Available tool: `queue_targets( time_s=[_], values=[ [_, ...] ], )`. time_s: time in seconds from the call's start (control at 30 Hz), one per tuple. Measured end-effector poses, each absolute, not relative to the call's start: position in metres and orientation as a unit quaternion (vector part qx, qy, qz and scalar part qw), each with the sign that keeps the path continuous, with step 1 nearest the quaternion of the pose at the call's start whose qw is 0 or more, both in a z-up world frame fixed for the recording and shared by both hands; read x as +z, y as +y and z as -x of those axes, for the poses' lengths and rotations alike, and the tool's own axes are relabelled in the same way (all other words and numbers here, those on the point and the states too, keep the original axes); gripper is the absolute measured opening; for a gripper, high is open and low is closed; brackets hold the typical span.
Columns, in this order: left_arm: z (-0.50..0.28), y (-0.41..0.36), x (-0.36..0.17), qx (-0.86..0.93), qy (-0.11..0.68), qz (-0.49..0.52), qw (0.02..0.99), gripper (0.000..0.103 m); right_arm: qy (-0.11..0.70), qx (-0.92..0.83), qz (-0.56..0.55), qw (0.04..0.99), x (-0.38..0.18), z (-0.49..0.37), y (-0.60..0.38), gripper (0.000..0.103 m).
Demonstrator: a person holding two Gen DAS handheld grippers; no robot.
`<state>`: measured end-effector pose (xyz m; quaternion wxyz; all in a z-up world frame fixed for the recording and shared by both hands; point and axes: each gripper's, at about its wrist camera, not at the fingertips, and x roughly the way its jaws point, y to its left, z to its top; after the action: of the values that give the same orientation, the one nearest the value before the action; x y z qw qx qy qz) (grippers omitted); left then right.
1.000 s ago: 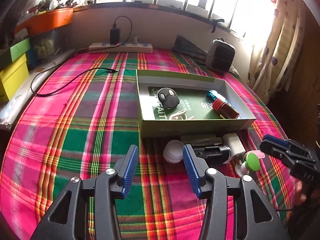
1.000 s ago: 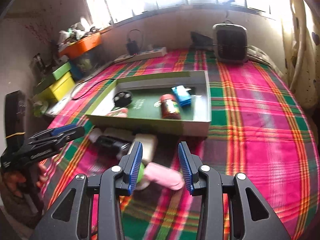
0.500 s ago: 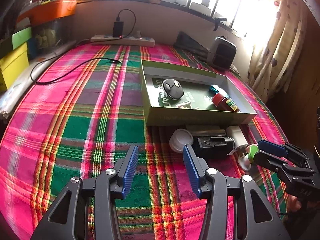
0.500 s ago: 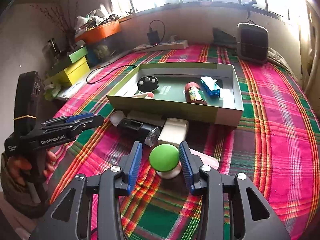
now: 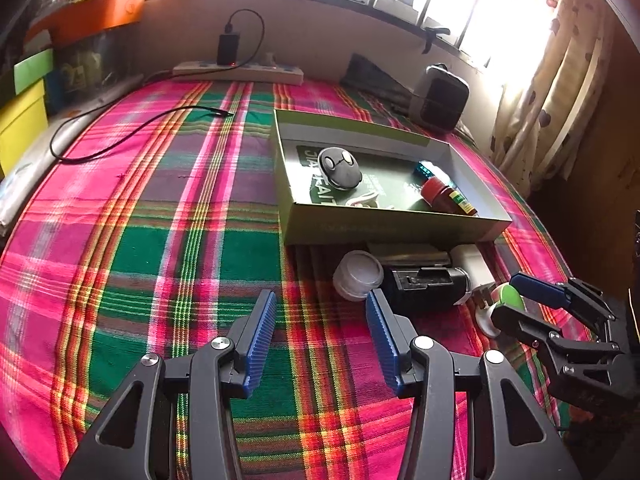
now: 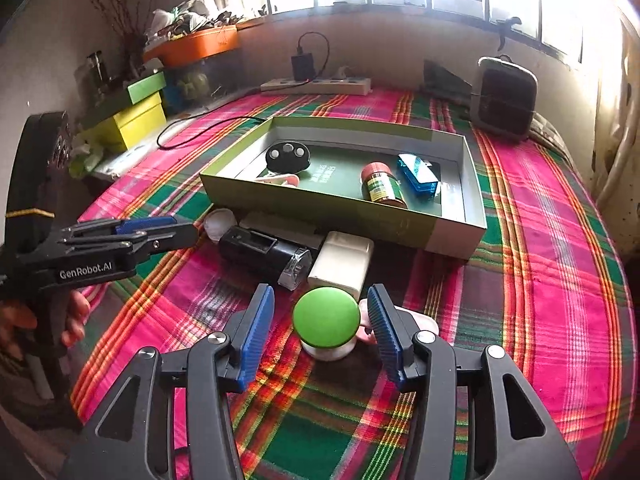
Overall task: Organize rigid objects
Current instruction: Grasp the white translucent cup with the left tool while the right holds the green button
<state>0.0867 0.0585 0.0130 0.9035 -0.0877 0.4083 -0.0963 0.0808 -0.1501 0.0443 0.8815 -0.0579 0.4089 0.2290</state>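
Note:
An open green box (image 5: 392, 226) (image 6: 340, 208) lies on the plaid cloth. It holds a black key fob (image 5: 340, 166) (image 6: 287, 156), a red-capped bottle (image 5: 446, 196) (image 6: 380, 188) and a blue item (image 6: 418, 176). In front of the box lie a white round lid (image 5: 357, 274), a black device (image 5: 424, 284) (image 6: 260, 252) and a white charger block (image 6: 342, 262). A green-topped white knob (image 6: 326, 318) (image 5: 508, 298) stands between my right gripper's (image 6: 320, 312) opening jaws, with gaps on both sides. My left gripper (image 5: 320, 308) (image 6: 184, 228) hovers open over bare cloth, holding nothing.
A pink object (image 6: 416, 322) lies just behind the knob. A power strip (image 5: 240, 72), a black cable (image 5: 120, 132) and a small heater (image 5: 440, 98) sit at the back. Yellow and green boxes (image 6: 132, 120) stand at the left edge. A hand (image 6: 72, 316) holds the left gripper.
The right gripper's jaws have spread wider and now flank the green-topped knob, which was half hidden beside the left finger. The left gripper has stayed open and nearly still.

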Motion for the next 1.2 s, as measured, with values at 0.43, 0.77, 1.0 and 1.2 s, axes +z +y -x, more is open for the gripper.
queue_targets(
  time_s=[0.43, 0.77, 1.0, 1.2],
  values=[
    [-0.089, 0.057, 0.010, -0.096, 0.412, 0.083, 0.902, 0.046, 0.407, 0.228, 0.084, 0.880, 0.042, -0.076, -0.144, 0.035],
    [-0.093, 0.052, 0.009, -0.097, 0.417, 0.074, 0.901, 0.046, 0.408, 0.253, 0.074, 0.874, 0.041, -0.075, -0.143, 0.035],
    [-0.099, 0.045, 0.010, -0.094, 0.421, 0.060, 0.900, 0.046, 0.406, 0.276, 0.064, 0.868, 0.042, -0.073, -0.140, 0.035],
    [-0.106, 0.035, 0.010, -0.090, 0.427, 0.035, 0.899, 0.046, 0.404, 0.280, 0.062, 0.868, 0.043, -0.073, -0.142, 0.035]
  ],
)
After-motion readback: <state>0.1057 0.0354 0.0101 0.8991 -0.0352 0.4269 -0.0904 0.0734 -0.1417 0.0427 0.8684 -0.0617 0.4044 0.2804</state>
